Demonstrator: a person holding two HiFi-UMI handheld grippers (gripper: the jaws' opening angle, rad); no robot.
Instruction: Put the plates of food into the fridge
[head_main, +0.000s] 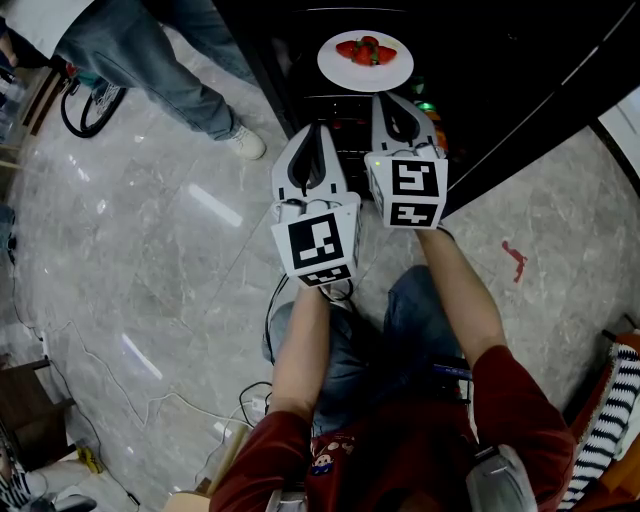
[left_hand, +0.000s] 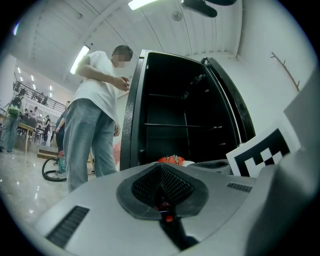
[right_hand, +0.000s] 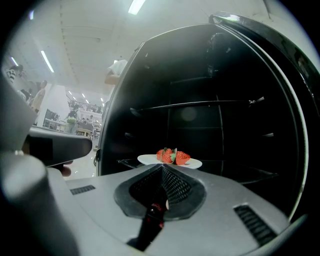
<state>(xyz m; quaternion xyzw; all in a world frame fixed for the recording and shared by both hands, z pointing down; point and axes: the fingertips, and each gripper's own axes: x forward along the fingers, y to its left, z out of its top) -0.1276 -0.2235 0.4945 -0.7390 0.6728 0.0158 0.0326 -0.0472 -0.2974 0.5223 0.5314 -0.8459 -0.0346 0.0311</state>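
Observation:
A white plate (head_main: 365, 68) with red strawberries (head_main: 366, 50) rests on a shelf inside the open black fridge (head_main: 520, 90). Both grippers are held side by side, level, pointing at the fridge opening. My left gripper (head_main: 318, 128) is shut and empty, its tips short of the fridge front. My right gripper (head_main: 385, 97) is also shut and empty, its tips just before the plate's near rim. In the right gripper view the plate (right_hand: 192, 163) and strawberries (right_hand: 172, 155) lie straight beyond the gripper (right_hand: 162, 166). In the left gripper view only the strawberries (left_hand: 172, 160) peek over the gripper (left_hand: 161, 165).
A person in jeans (head_main: 150, 60) and a white shoe (head_main: 246, 143) stands left of the fridge, also seen as the person (left_hand: 92, 125) beside the fridge's side wall (left_hand: 131, 125). Wire shelves (right_hand: 200, 106) span the fridge above the plate. Cables (head_main: 150, 400) trail over the marble floor.

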